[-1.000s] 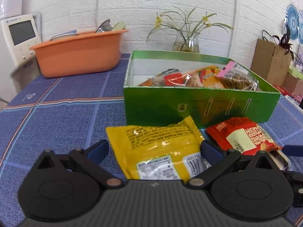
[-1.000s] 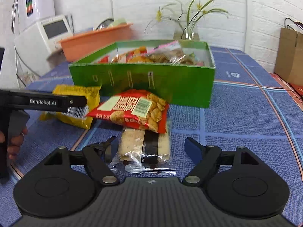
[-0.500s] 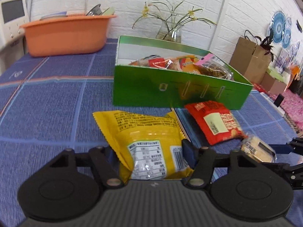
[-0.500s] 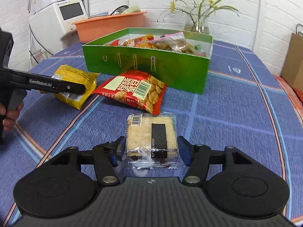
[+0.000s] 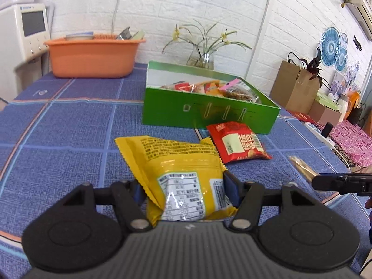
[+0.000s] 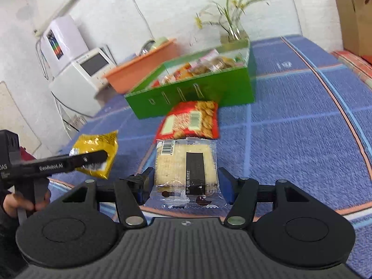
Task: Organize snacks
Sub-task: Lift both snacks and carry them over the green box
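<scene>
Yellow snack bag (image 5: 183, 174) is pinched in the left gripper (image 5: 183, 193), clear of the surface; cracker pack (image 6: 186, 167) is clamped wide in the right gripper (image 6: 184, 183). Carry both level over the green box (image 5: 209, 111), then release inside.

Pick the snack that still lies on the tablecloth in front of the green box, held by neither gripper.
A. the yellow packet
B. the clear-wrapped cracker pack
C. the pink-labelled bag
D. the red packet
D: the red packet lies flat before the green box, while the left gripper holds the yellow packet and the right gripper holds the cracker pack.
</scene>
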Available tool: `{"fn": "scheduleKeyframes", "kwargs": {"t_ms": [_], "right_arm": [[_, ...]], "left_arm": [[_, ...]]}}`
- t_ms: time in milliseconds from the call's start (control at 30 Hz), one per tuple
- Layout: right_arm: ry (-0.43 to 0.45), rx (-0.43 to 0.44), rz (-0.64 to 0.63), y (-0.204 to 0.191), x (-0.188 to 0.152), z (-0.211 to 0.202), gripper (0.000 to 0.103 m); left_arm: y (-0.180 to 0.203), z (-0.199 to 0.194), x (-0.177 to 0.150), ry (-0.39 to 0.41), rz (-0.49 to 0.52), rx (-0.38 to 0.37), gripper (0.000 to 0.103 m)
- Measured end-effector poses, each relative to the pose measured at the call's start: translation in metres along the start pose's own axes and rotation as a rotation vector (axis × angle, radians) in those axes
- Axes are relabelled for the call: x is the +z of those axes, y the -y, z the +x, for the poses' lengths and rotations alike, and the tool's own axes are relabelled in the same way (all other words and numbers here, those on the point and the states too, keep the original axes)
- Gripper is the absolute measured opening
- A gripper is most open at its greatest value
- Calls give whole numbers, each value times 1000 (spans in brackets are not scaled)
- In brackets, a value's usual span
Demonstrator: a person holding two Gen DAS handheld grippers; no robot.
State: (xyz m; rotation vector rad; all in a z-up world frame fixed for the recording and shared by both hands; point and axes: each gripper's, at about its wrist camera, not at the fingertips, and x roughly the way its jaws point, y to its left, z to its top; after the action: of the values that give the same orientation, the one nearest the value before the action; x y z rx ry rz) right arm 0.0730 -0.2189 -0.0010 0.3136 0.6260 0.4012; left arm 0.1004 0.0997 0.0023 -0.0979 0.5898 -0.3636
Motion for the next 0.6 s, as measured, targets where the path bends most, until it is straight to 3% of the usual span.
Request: {"fn": "scheduleKeyframes", "kwargs": {"t_ms": [167,467,600], "right_arm": [[45,23,5,-13,4,16,96],[59,161,56,-23,21,37,96],[121,139,21,-29,33,40,96]], "left_arm": [[12,0,10,54,36,70,63],[16,6,26,92,40,79,63],[16,7,35,106,54,89,63]]}}
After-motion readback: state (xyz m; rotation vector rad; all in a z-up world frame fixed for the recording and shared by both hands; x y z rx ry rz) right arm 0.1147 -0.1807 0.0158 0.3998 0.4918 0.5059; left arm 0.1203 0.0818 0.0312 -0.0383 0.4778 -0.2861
